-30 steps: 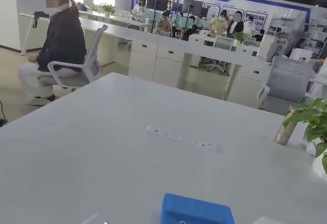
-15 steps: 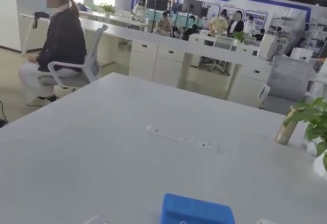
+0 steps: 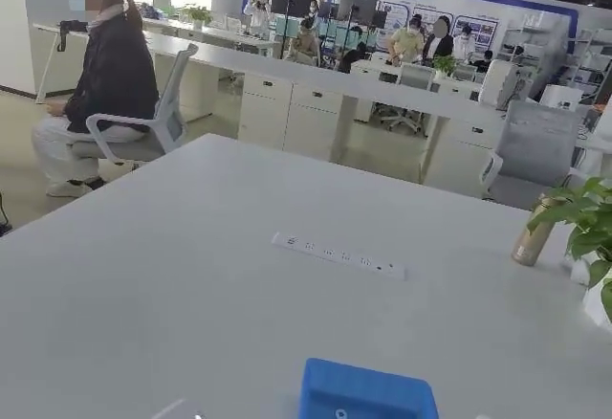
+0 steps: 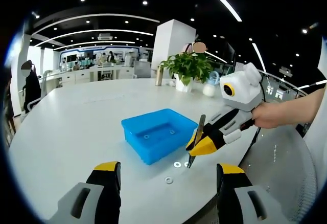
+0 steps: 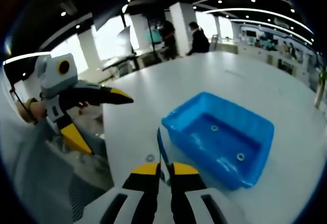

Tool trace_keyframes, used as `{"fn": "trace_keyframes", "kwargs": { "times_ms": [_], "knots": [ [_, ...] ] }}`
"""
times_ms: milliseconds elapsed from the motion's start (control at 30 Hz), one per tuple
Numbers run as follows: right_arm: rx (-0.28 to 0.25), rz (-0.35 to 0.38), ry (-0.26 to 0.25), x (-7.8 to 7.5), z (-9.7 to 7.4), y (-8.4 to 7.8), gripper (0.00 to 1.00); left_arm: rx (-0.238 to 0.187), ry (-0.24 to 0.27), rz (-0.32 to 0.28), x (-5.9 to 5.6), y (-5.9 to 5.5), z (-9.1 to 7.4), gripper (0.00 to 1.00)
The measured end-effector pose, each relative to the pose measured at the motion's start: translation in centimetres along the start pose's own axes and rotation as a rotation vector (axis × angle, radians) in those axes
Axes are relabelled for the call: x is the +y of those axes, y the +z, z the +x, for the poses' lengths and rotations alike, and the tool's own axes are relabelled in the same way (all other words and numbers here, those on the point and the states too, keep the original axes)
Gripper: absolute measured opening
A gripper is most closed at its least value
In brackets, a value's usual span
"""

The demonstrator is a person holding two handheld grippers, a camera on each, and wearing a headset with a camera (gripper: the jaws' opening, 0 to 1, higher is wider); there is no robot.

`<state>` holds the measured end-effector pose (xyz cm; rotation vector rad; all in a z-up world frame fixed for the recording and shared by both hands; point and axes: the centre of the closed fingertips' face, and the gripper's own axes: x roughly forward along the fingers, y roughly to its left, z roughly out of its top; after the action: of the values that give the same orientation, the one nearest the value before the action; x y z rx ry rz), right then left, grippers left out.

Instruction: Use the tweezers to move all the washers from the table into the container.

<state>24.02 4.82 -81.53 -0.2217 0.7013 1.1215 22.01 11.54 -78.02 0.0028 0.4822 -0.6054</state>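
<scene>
Task partway: two washers (image 4: 146, 136) are lying in the blue container (image 4: 153, 155), two more washers (image 4: 168, 181) are waiting on the desk (image 4: 66, 132) just beside it, the right gripper (image 5: 162, 175) is clamping the tweezers (image 5: 161, 150) near them, and the left gripper (image 4: 168, 169) is holding its fingers (image 4: 108, 175) apart, empty.

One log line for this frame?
left gripper: open | right gripper: shut on tweezers, tip by a loose washer | container: two washers inside | table: two washers

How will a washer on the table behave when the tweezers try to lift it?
The washer looks thin, flat and small, so probably light and unlikely to roll. Lying flush on the smooth table, it may slide away from the tweezers.
</scene>
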Motion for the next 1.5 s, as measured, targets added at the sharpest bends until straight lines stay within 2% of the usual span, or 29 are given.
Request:
{"fn": "trace_keyframes", "kwargs": {
  "times_ms": [233, 400, 533, 700, 933, 967, 1133, 1300, 1333, 1367, 1400, 1467, 1500],
  "knots": [
    [0.036, -0.125, 0.003, 1.0, 0.1, -0.2, 0.04, 0.004, 0.000, 0.005, 0.0, -0.1, 0.0, 0.77],
    [0.049, -0.162, -0.006, 0.6, 0.3, -0.3, 0.04, -0.016, -0.001, -0.002, 0.0, 0.3, -0.1, 0.77],
    [0.047, -0.159, -0.011, 0.2, 0.4, -0.4, 0.03, -0.009, -0.001, 0.004, 0.0, 0.2, -0.1, 0.77],
    [0.050, -0.172, -0.003, 0.1, 0.4, -0.6, 0.03, -0.022, -0.003, 0.002, 0.0, 0.4, -0.2, 0.77],
    [0.042, -0.134, -0.004, 0.0, 0.4, -0.6, 0.03, -0.050, -0.001, 0.008, -0.1, 1.0, -0.3, 0.80],
    [0.039, -0.123, -0.004, -0.1, 0.4, -0.6, 0.03, -0.060, 0.001, 0.010, -0.1, 1.2, -0.4, 0.81],
    [0.013, -0.043, -0.012, -0.2, 0.1, -0.6, 0.03, -0.168, 0.016, 0.026, -0.1, 3.0, -1.1, 0.88],
    [0.006, -0.015, -0.009, -0.4, -0.1, -0.6, 0.03, -0.224, 0.043, -0.009, -0.2, 3.3, -2.1, 0.94],
    [0.007, -0.016, -0.008, -0.5, -0.1, -0.7, 0.03, -0.241, 0.048, -0.010, -0.3, 3.5, -2.4, 0.94],
    [0.010, -0.017, -0.008, -0.5, -0.1, -0.7, 0.03, -0.287, 0.068, 0.013, -0.4, 4.0, -2.9, 0.93],
    [0.011, -0.019, -0.007, -0.5, -0.1, -0.8, 0.03, -0.302, 0.080, 0.020, -0.4, 4.1, -3.2, 0.93],
    [0.014, -0.024, -0.005, -0.4, -0.1, -0.7, 0.03, -0.287, 0.124, 0.034, -0.2, 3.7, -3.6, 0.94],
    [0.015, -0.025, -0.004, -0.4, -0.1, -0.7, 0.03, -0.263, 0.142, 0.043, 0.1, 3.3, -3.6, 0.94]
  ]
}}
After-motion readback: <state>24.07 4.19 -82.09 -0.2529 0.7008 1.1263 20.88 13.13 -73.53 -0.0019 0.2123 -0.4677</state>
